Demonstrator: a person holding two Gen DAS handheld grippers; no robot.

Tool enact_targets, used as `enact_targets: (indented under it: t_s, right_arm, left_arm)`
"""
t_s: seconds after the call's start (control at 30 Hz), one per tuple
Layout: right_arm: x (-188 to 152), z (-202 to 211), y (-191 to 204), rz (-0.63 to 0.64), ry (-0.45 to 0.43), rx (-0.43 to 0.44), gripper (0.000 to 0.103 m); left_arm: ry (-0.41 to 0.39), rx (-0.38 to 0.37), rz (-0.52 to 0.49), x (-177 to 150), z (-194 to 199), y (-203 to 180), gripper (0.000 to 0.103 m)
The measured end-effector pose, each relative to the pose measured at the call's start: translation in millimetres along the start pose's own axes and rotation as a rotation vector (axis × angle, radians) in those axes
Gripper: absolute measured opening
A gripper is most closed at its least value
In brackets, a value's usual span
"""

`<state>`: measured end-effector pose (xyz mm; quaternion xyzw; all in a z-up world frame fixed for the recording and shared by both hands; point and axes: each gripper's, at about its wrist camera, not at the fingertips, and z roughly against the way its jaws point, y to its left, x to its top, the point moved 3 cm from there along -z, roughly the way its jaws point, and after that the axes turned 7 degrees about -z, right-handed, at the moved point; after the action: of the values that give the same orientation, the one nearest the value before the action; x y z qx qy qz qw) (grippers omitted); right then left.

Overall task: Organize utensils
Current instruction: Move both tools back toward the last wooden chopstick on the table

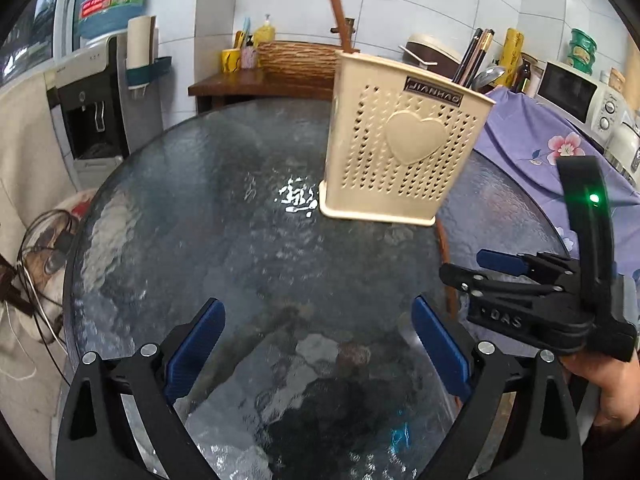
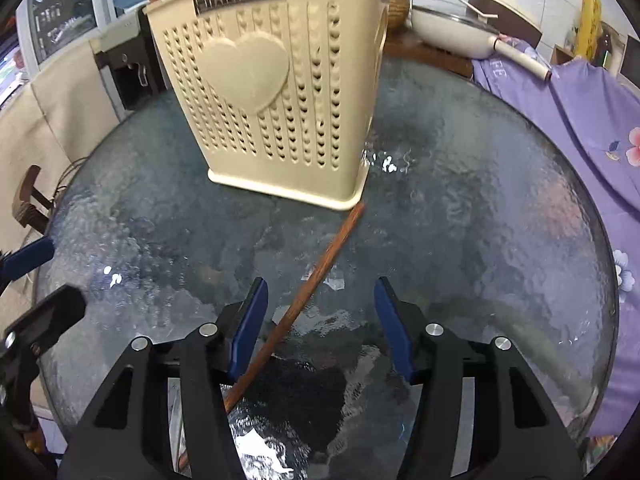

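Right wrist view: the right gripper (image 2: 318, 322) hangs low over the round glass table (image 2: 500, 200), pointing toward the utensil holder (image 2: 280, 92).
Right gripper state: jaws partly open, blue pads apart, gripping nothing.
Chopstick: a single brown wooden chopstick (image 2: 320, 268) lies flat on the glass, running diagonally from the holder's near right corner down toward the gripper.
Chopstick relative to right gripper: its lower part passes between the two fingers, close beside the left pad (image 2: 248, 328) and well clear of the right one; whether it touches the left pad cannot be told.
Utensil holder: a cream plastic box with small punched holes and a raised heart on its face, standing upright on the table beyond the fingertips; the chopstick's far end reaches just to its base.
Holder contents, right view: brown sticks rise from its far left corner.
Left wrist view: the left gripper (image 1: 318, 344) is over bare glass with its jaws spread wide and nothing between them.
Holder relative to left gripper: the utensil holder (image 1: 404, 140) stands ahead and a little to the right, well apart from the pads.
Holder contents, left view: one brown stick (image 1: 338, 12) at the left corner; dark chopsticks (image 1: 474, 56) and a metal spoon (image 1: 488, 76) at the right.
Other gripper in left view: the right gripper (image 1: 476, 268) comes in from the right edge, held by a hand (image 1: 600, 392).
Surroundings: purple floral cloth (image 2: 580, 120) beside the table.
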<state>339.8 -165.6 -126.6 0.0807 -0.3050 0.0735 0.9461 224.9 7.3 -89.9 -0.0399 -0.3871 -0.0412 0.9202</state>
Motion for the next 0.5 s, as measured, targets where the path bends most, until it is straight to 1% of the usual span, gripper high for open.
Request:
enact_targets:
  t_s: [0.07,0.23,0.33,0.37,0.4,0.47,0.5]
  right_arm:
    - [1,-6,1,-0.015,0.011,-0.007,0.055]
    - [7,-13,6,-0.02,-0.006,-0.035,0.054]
    - [7,-13,9,-0.01,-0.021,-0.045,0.048]
    - [7,-12,10,-0.005,-0.021,-0.042,0.043]
    - [7,-11,12,0.001,-0.019,-0.036,0.041]
    - [9,-13,11,0.01,-0.014,-0.029,0.032]
    - [9,-12,12,0.014,-0.01,-0.024,0.029]
  left_arm:
    - [0.003,0.004,0.004,-3,0,1,0.092]
    - [0.009,0.009,0.005,-9,3,3,0.092]
    - [0.016,0.01,0.009,-10,1,3,0.092]
    - [0.019,0.01,0.011,-11,1,2,0.092]
    - [0.022,0.008,0.011,-12,0,1,0.092]
    - [0.027,0.003,0.01,-13,0,-1,0.092]
    - [0.028,0.002,0.008,-13,0,-2,0.092]
